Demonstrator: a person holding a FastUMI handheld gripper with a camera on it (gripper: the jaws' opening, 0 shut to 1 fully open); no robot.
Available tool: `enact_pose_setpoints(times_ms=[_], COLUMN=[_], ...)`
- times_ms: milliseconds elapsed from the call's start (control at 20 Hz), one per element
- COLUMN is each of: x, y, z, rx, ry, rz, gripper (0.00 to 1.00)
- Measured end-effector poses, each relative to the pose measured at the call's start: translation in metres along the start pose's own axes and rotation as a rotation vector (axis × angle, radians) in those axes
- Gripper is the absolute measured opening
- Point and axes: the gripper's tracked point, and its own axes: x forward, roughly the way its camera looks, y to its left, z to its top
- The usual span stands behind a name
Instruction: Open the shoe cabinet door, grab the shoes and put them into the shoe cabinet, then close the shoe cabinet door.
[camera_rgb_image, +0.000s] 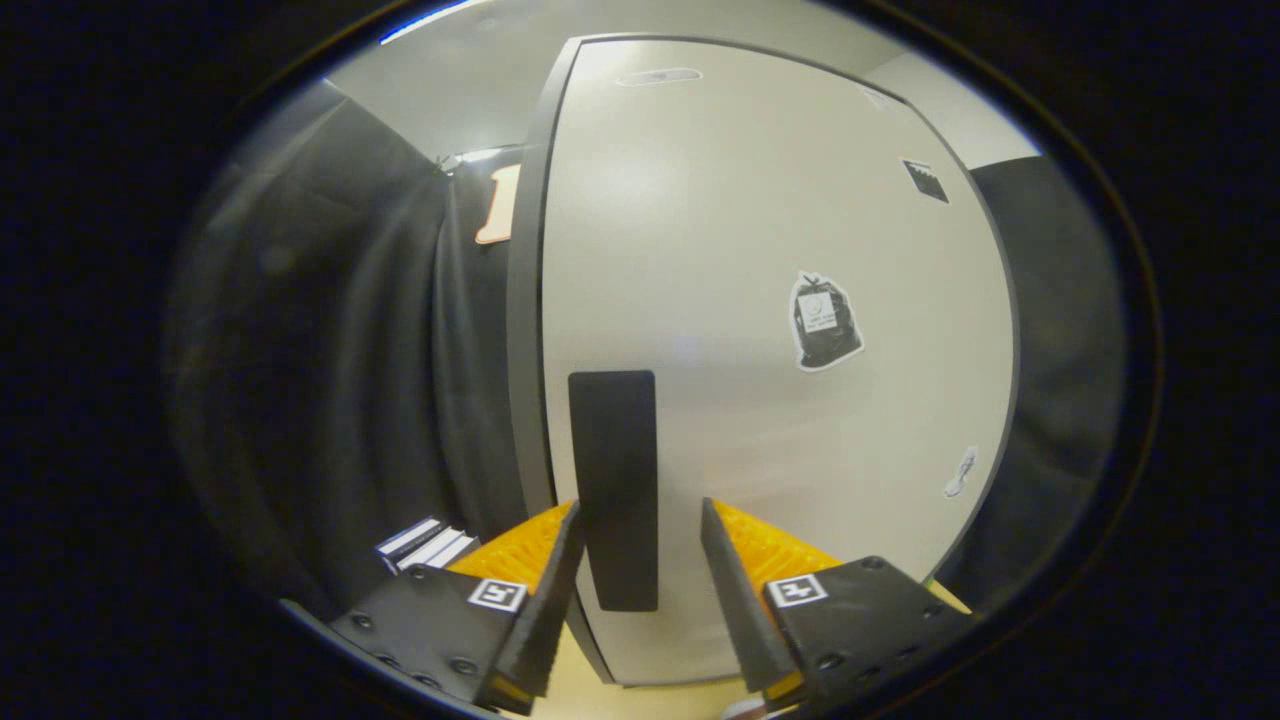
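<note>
facing the shoe cabinet door (780, 250), shut, opening step in hand. left of the tongs, a small striped box (425, 545) by the booth cloth. tongs (640, 520) spread apart, dark handle (613, 470) between the fingers, not clamped. next, likely: close on handle, pull. beyond and right, a bag sticker (825, 322).

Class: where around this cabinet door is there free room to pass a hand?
Free: the gap between the door's left edge and the black curtain. Crowded: around the dark handle, with the open gripper straddling it, fingers not pressing.
</note>
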Motion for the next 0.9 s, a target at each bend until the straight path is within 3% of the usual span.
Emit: enact_pose_setpoints(times_ms=[200,350,400,450,550,650,900], x=[-0.0019,0.0000,-0.0007,0.0005,0.0002,-0.0013,-0.0082], y=[0.0073,0.0087,0.0097,0.0091,0.0089,0.0088,0.0087], z=[0.0050,0.0035,0.0031,0.0040,0.0024,0.0028,0.0029], rx=[-0.020,-0.023,-0.019,-0.023,-0.027,-0.022,-0.024], ry=[-0.028,-0.025,-0.028,-0.025,-0.022,-0.029,-0.017], rz=[0.003,-0.003,-0.002,-0.003,-0.002,0.002,0.023], gripper=[0.51,0.28,0.28,0.20,0.20,0.09,0.09])
